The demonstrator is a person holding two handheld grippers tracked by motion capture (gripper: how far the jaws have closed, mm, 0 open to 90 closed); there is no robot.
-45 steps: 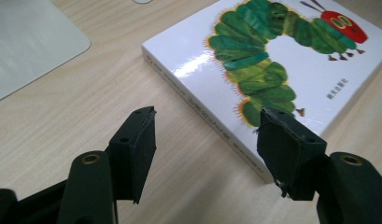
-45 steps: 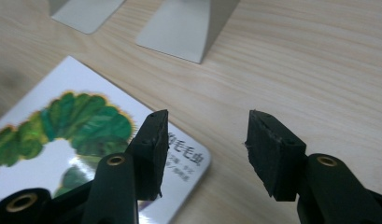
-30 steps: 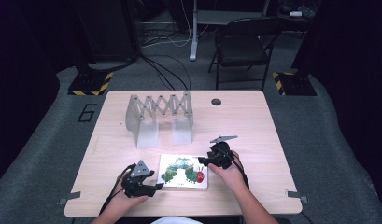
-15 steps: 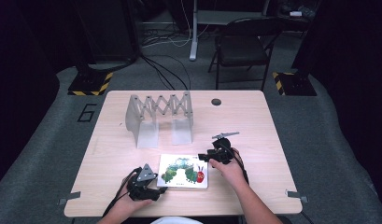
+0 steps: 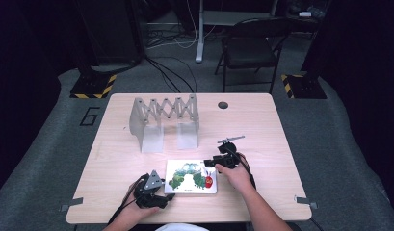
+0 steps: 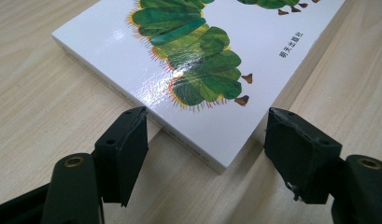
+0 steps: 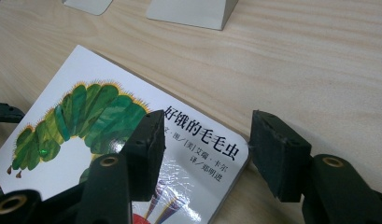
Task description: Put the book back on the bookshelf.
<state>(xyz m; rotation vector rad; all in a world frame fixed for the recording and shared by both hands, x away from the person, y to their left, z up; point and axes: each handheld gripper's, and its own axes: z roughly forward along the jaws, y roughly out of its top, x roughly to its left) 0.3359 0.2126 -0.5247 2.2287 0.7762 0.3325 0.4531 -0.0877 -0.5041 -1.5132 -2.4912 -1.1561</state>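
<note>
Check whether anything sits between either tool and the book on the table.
Nothing visible does. The book lies flat on bare table. The left tool, whose jaws have just been opening, straddles one corner. The right tool straddles another. The folding rack stands farther back.

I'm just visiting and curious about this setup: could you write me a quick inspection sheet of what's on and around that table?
Surface: light wooden table, with a small dark round spot near the far edge.
Job's things: picture book with a green caterpillar cover, lying flat and closed near the front edge.
Clutter: pale accordion-style rack standing behind the book.
Grippers: left gripper open, jaws either side of a book corner, just been opening; right gripper open around the opposite corner, pads not pressing.
Cables: one trails from each gripper; more lie on the floor beyond.
Surroundings: grey carpet, a black folding chair, yellow-black striped stand bases.
</note>
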